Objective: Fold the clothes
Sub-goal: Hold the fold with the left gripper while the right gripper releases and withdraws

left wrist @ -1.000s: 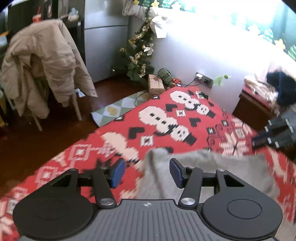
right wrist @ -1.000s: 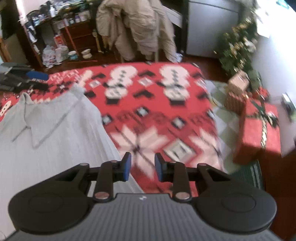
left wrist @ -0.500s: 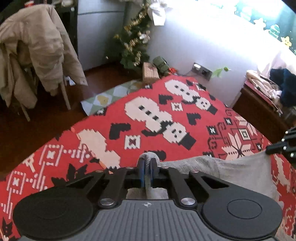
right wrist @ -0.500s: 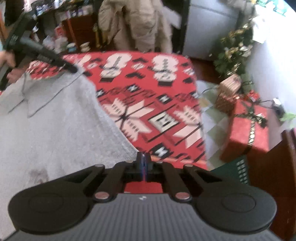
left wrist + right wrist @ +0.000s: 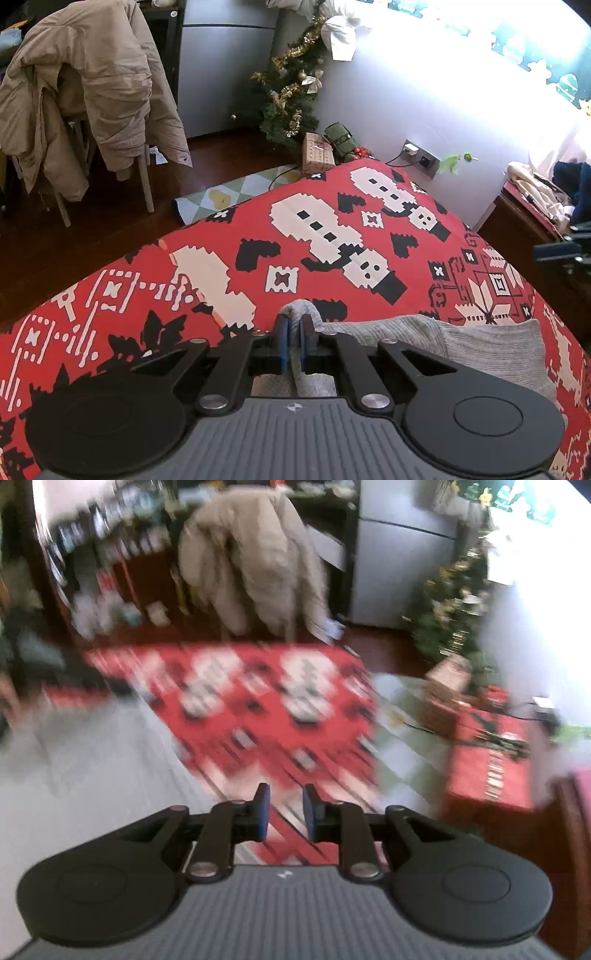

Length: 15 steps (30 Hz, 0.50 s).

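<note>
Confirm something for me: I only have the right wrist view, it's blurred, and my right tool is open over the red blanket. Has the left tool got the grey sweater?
Observer: Yes. The left tool is shut on a pinched fold of the grey sweater.
Operator: How much fabric is in it?
Observer: A small hump of knit pokes up past the pads; the rest lies on the red blanket, to that tool's right.
Operator: Any other clothes nearby?
Observer: Light and dark garments are heaped on a wooden side table beyond the blanket's far edge.
</note>
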Available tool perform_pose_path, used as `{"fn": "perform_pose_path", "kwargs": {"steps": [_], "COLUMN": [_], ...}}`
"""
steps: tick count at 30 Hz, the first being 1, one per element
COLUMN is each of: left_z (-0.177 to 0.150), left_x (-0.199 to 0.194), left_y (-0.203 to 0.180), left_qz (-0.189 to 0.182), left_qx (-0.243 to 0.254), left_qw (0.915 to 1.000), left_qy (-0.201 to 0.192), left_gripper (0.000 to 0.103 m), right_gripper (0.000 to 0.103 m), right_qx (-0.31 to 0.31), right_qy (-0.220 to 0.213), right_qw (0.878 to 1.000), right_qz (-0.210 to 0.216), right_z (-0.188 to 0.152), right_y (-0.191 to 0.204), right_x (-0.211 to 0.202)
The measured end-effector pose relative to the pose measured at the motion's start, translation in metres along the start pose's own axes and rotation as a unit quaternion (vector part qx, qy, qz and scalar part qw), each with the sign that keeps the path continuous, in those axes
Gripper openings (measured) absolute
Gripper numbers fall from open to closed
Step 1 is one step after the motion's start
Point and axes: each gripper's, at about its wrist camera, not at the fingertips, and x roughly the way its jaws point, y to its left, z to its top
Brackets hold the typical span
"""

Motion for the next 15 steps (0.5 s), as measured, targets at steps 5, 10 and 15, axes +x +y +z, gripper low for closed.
{"fn": "perform_pose_path", "kwargs": {"steps": [5, 10, 15], "left_z": [0.0, -0.003, -0.003], "left_x": [-0.001, -0.002, -0.002], "left_y": [0.0, 0.001, 0.001], "left_qz": [0.001, -0.001, 0.0], "left_qx": [0.006, 0.005, 0.01], "left_qw": [1.0, 1.0, 1.0], "left_qy": [0.001, 0.0, -0.002], "left_gripper": [0.007, 0.007, 0.007], "right_gripper": [0.022, 0.021, 0.021], "right_qx": [-0.014, -0.036, -0.067], "right_qy": [0.008, 0.026, 0.041], "right_qw": [0.998, 0.997, 0.996], "right_qz": [0.055, 0.058, 0.05], "right_z": [0.031, 0.035, 0.024], "right_y": [0.044, 0.063, 0.072], "right_x": [0.065, 0.105, 0.117]}}
